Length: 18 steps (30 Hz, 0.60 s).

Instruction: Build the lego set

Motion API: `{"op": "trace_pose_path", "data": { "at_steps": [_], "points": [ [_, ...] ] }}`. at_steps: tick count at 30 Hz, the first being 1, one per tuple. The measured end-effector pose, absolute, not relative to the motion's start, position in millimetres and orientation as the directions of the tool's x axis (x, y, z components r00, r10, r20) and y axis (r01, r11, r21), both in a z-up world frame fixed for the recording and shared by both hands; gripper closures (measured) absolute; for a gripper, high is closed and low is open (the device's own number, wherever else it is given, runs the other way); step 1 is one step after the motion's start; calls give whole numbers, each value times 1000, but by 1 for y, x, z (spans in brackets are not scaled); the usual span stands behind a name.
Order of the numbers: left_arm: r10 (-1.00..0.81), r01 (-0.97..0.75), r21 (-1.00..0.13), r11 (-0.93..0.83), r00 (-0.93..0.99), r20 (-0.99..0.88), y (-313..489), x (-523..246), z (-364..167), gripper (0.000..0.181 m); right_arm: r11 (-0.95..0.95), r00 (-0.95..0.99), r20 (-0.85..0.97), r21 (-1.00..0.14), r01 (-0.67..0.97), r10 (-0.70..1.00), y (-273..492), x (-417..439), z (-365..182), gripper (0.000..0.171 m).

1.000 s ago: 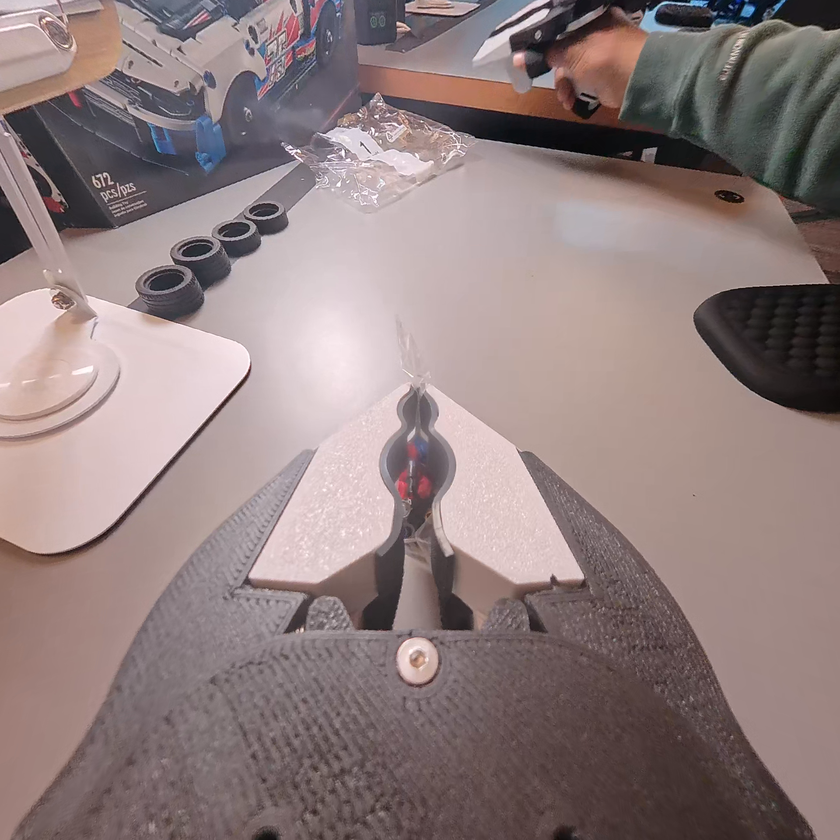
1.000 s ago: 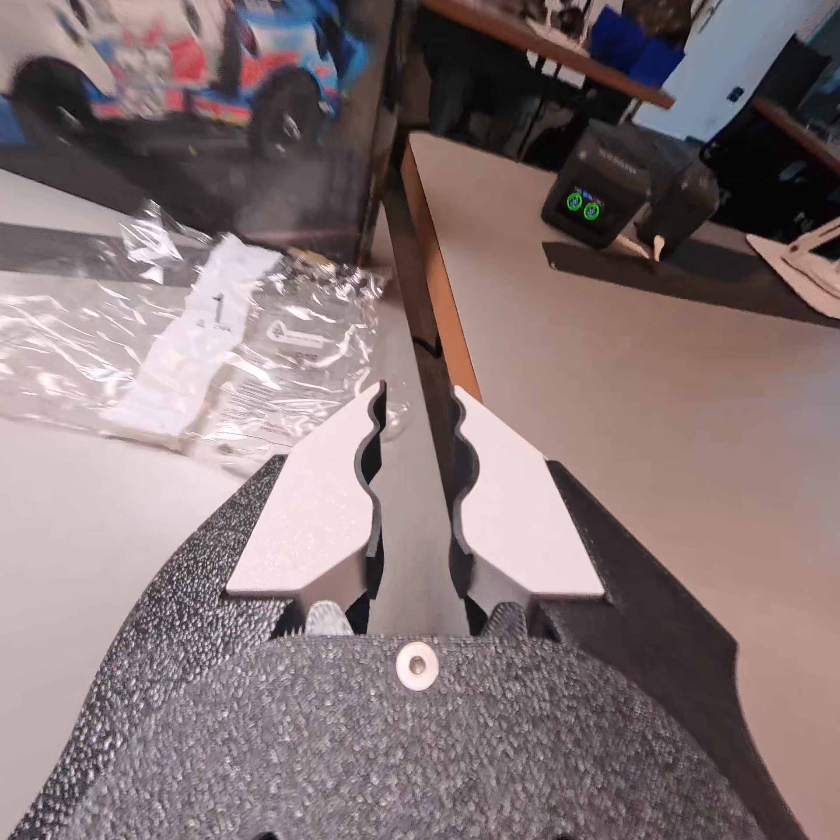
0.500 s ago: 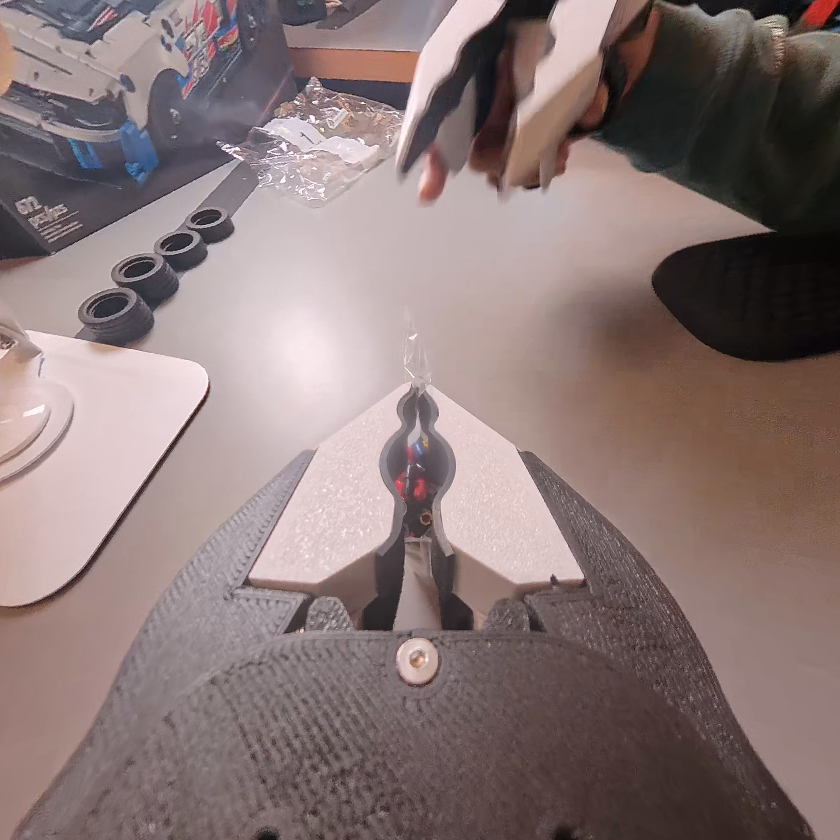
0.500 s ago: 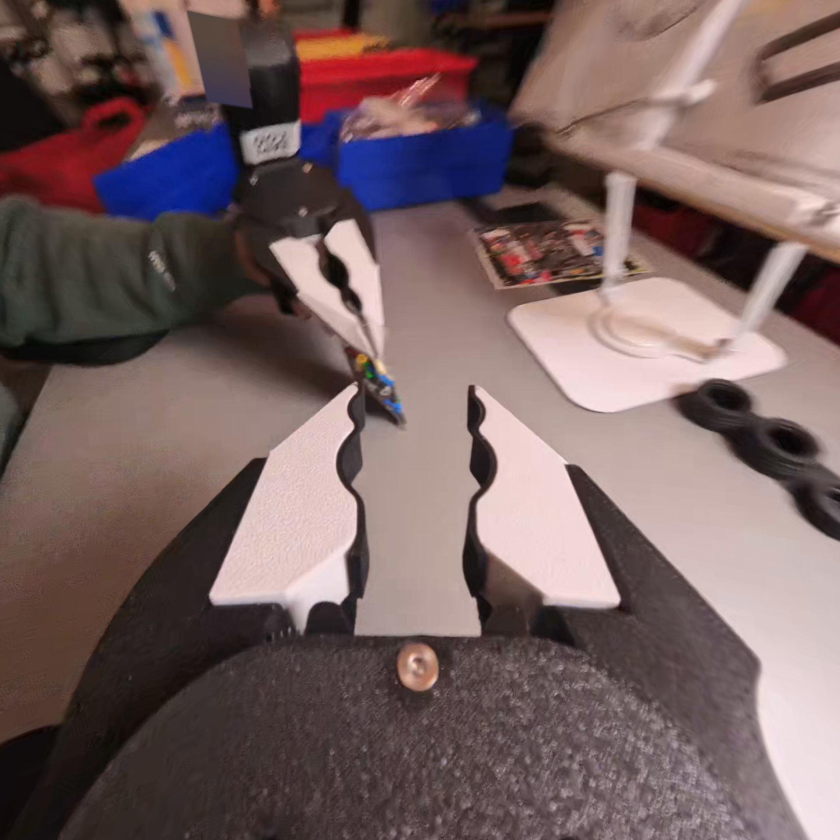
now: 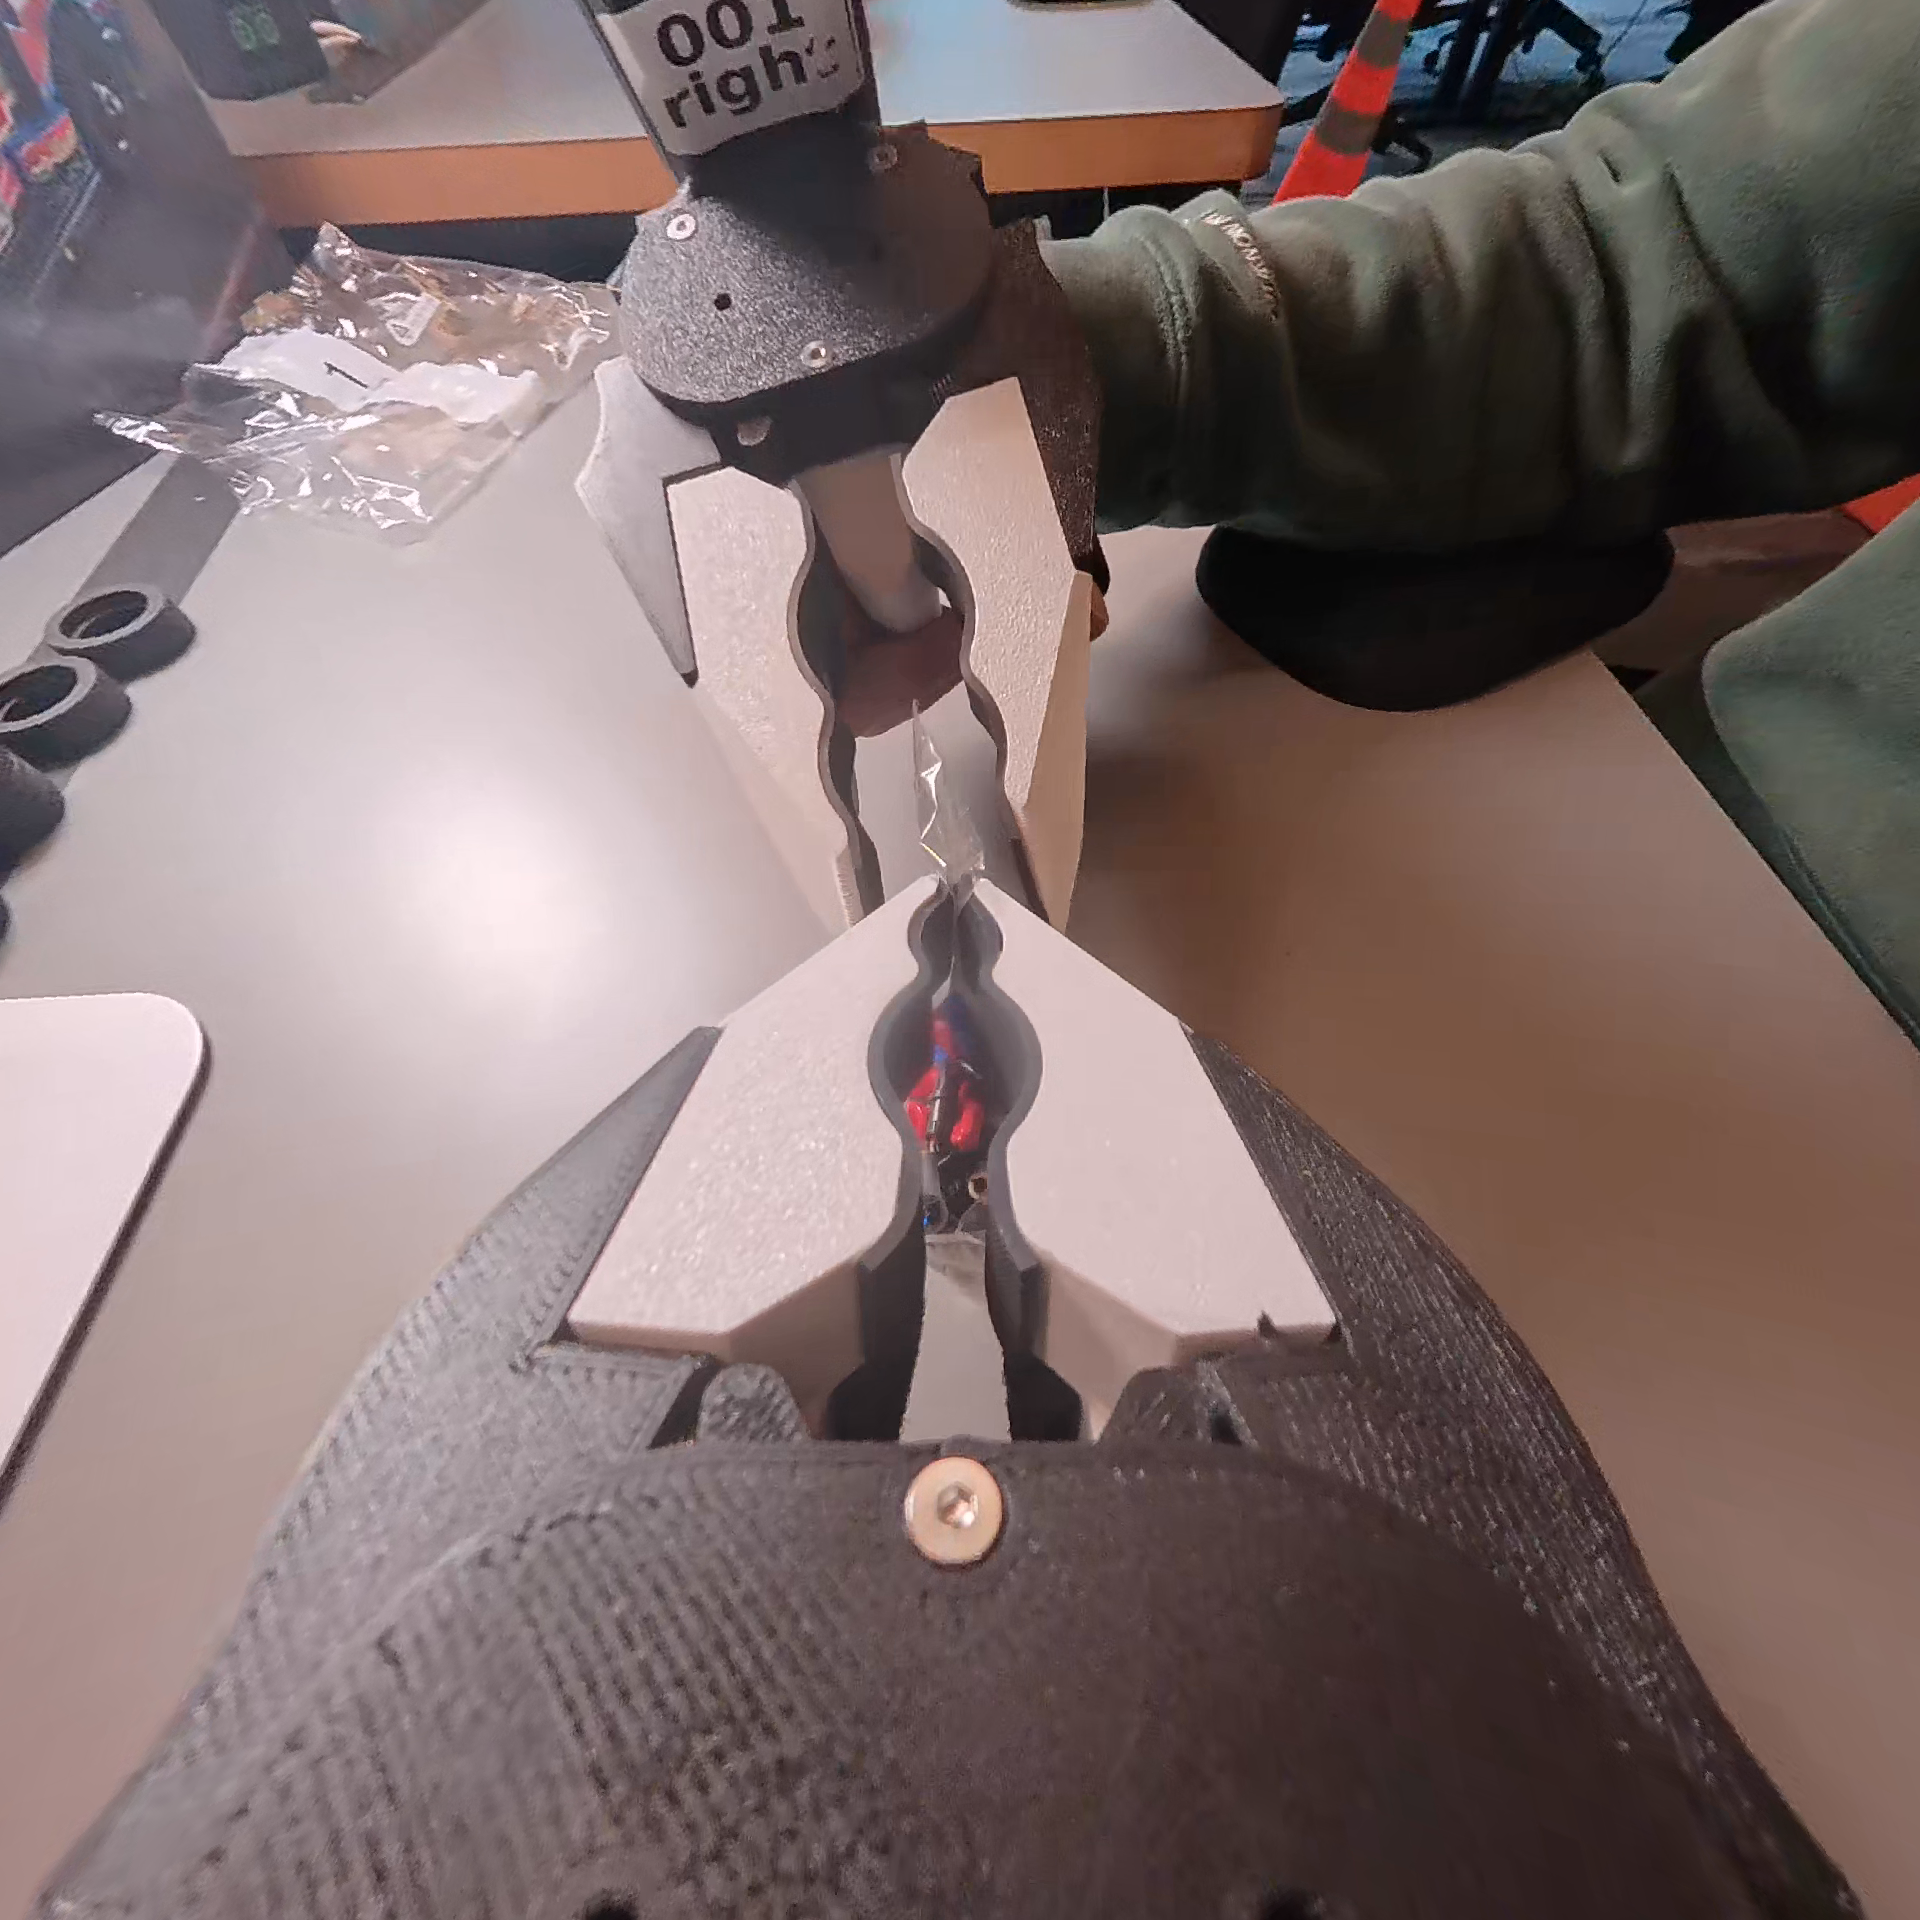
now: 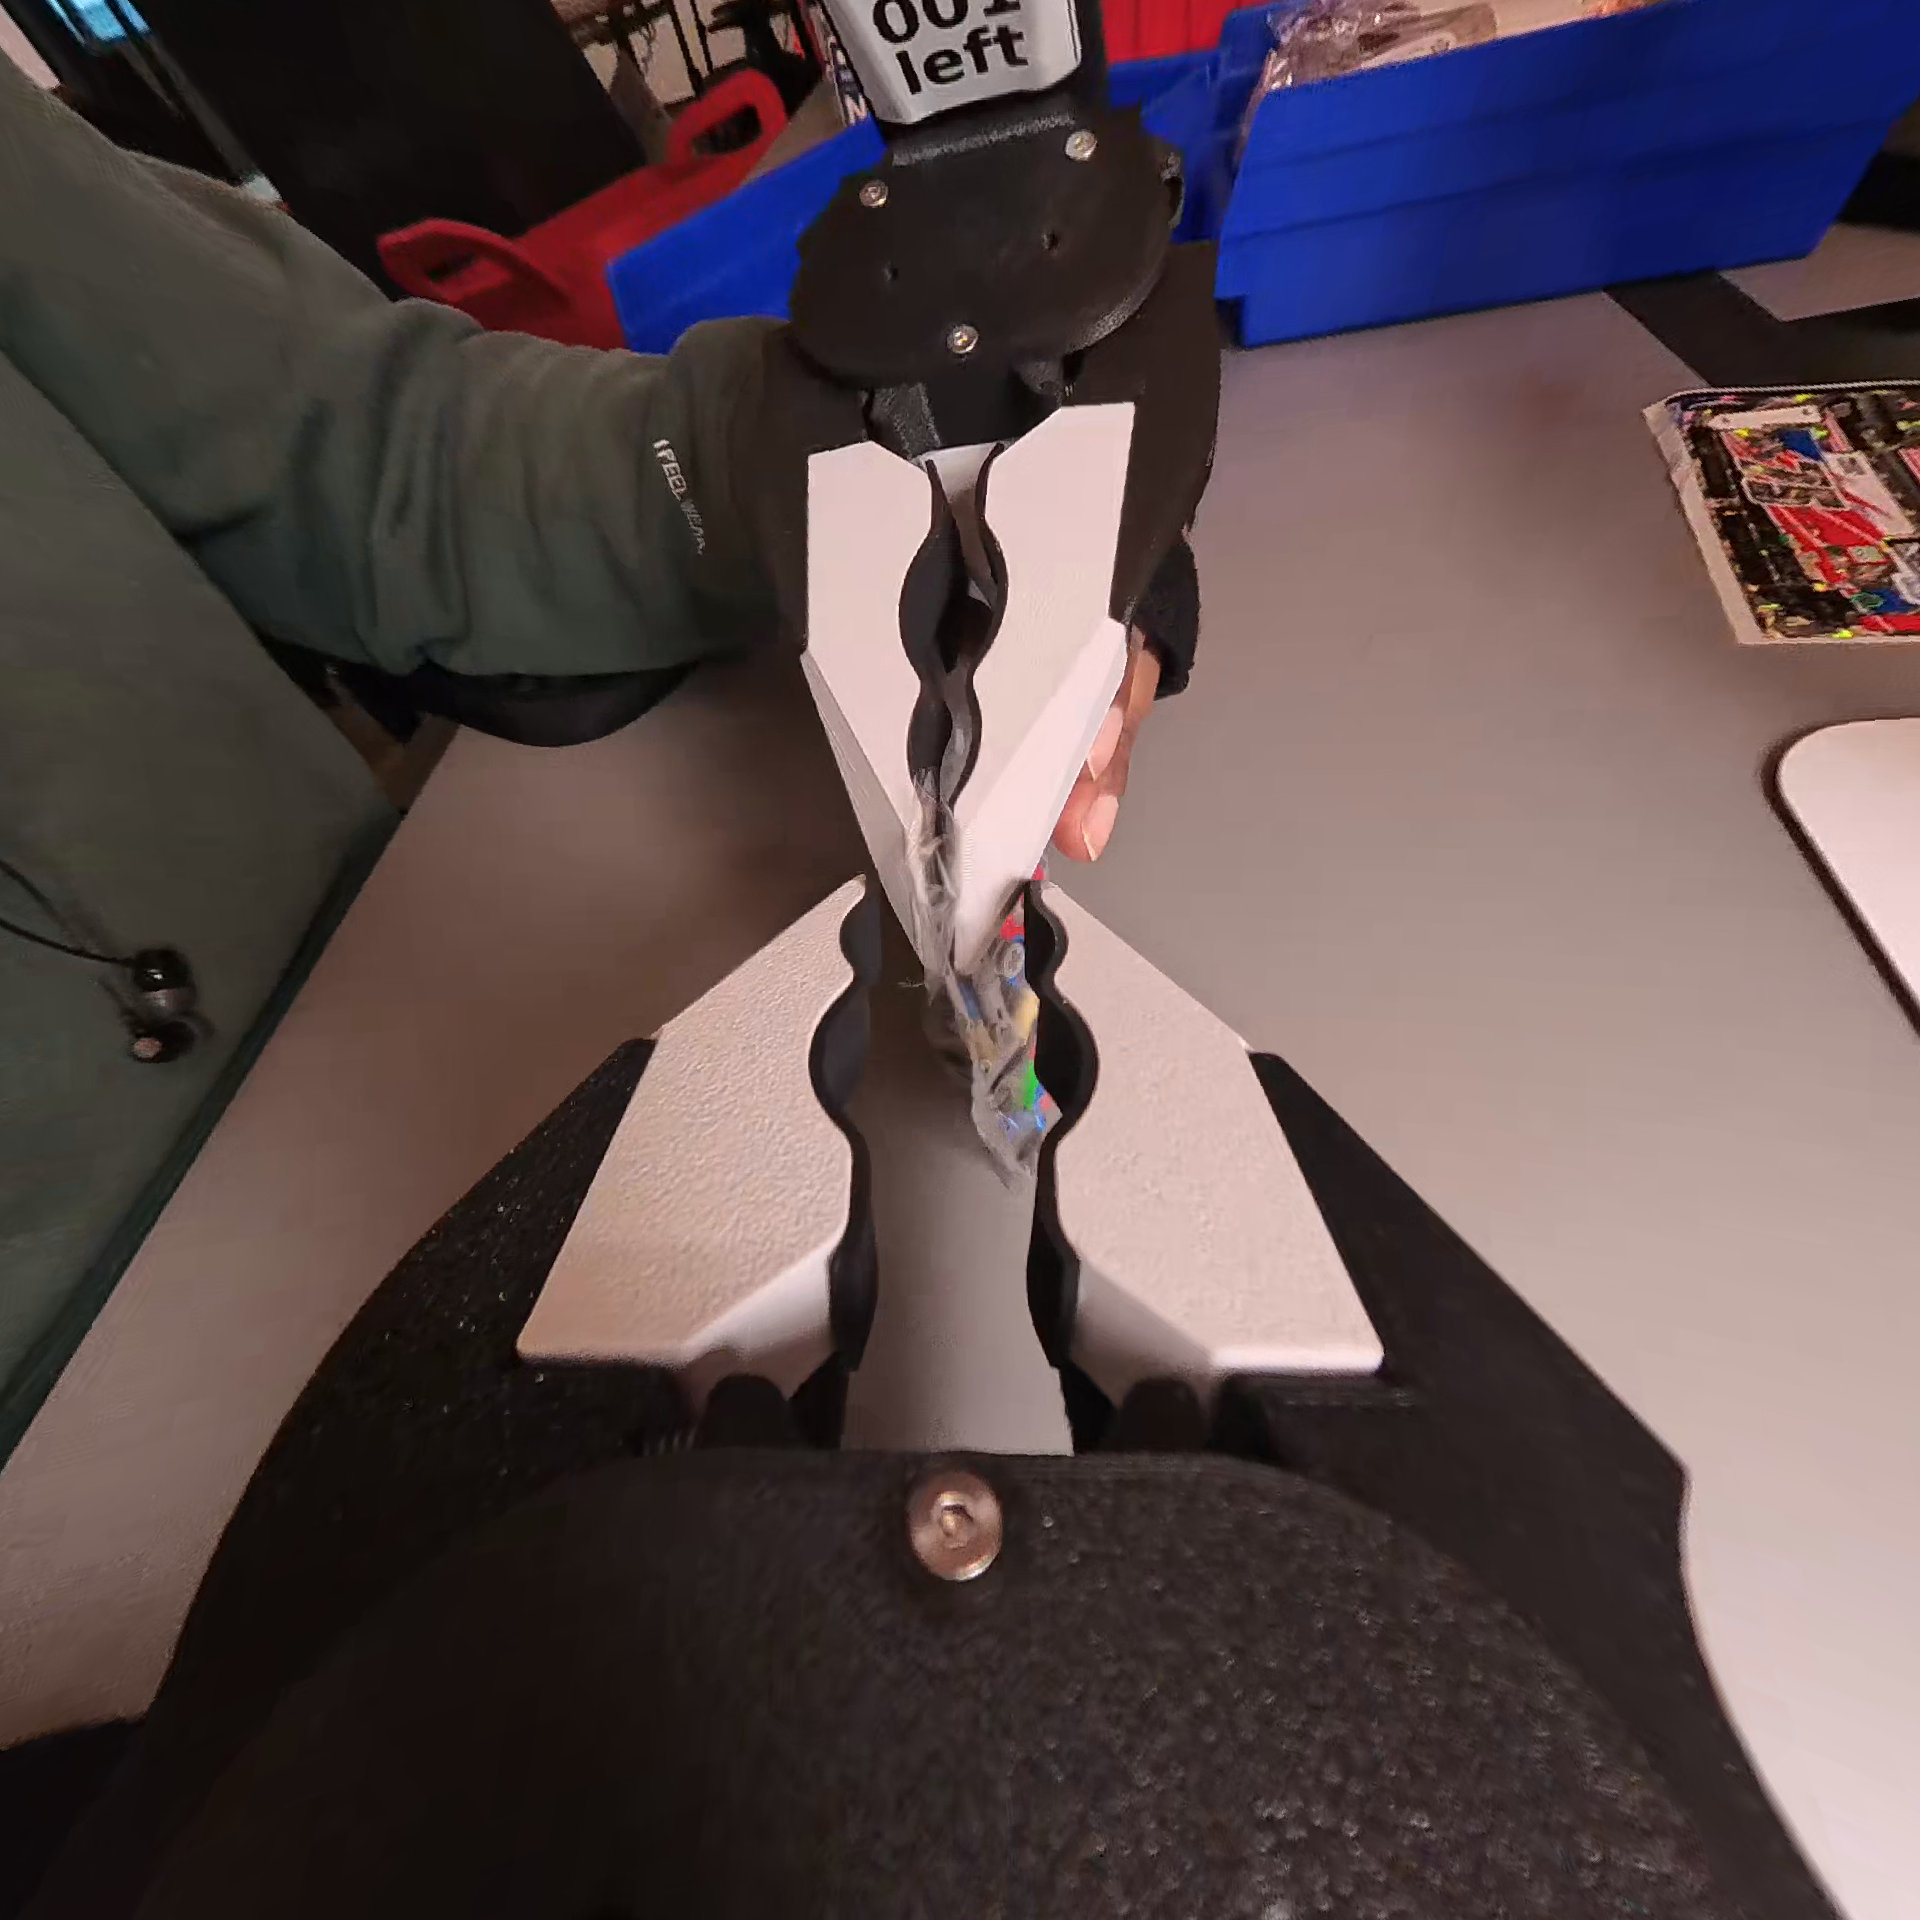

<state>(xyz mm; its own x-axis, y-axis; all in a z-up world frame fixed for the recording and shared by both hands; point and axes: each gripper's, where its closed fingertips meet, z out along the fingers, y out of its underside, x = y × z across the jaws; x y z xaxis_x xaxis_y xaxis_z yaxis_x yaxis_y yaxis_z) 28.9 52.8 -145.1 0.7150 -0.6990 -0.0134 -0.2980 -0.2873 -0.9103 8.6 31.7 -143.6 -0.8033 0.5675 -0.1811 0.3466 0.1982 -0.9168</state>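
Left gripper [image 5: 954, 914] clamped tight on a small clear bag of lego pieces [image 6: 1003, 1039]; red and blue bits visible between the closed fingers in the left wrist view, with a twist of clear plastic [image 5: 940, 821] sticking out past the tips. Bag held above the grey table [image 5: 416, 831], not resting on it.

Right gripper [image 6: 951, 914] spread at a moderate width, holding nothing. Tips meeting the left gripper nose to nose, the hanging bag sitting between the right fingers, close against or touching the inner edge of one finger [image 6: 1164, 1143]; actual contact hard to tell. In the left wrist view, the plastic twist reaching up into the gap of the right gripper [image 5: 940, 883].

Counted: two grippers, one held bag, one larger clear bag [image 5: 353, 395] lying flat on the table farther off, three black tyres [image 5: 120, 623] in a row at the left edge, one white stand base [image 5: 83, 1143], one printed booklet [image 6: 1808, 509], blue bins [image 6: 1507, 177] behind. Green sleeves [image 5: 1455, 343] on both arms.
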Motion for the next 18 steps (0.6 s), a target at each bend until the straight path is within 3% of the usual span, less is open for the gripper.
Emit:
{"op": "trace_pose_path", "data": {
  "at_steps": [4, 8, 10, 15, 18],
  "points": [
    [-693, -302, -909, -286, 720, -22, 54, 28, -145, 181, 105, -802, -201, -945, 311, 563, 38, 9, -126, 146],
    [-696, -313, -907, -281, 717, -32, 54, 29, -146, 181, 142, -791, -155, -946, 292, 592, 41, 8, -128, 157],
    [-687, -305, -909, -282, 726, -30, 55, 27, -146, 181, 134, -793, -144, -952, 273, 592, 43, 10, -124, 171],
    [-677, -304, -910, -282, 735, -36, 57, 24, -147, 181, 156, -794, -120, -953, 261, 596, 47, 11, -125, 171],
    [-656, -278, -914, -296, 755, -17, 57, 15, -147, 148, 145, -772, -118, -954, 264, 624, 56, 9, -124, 171]
  ]
}}
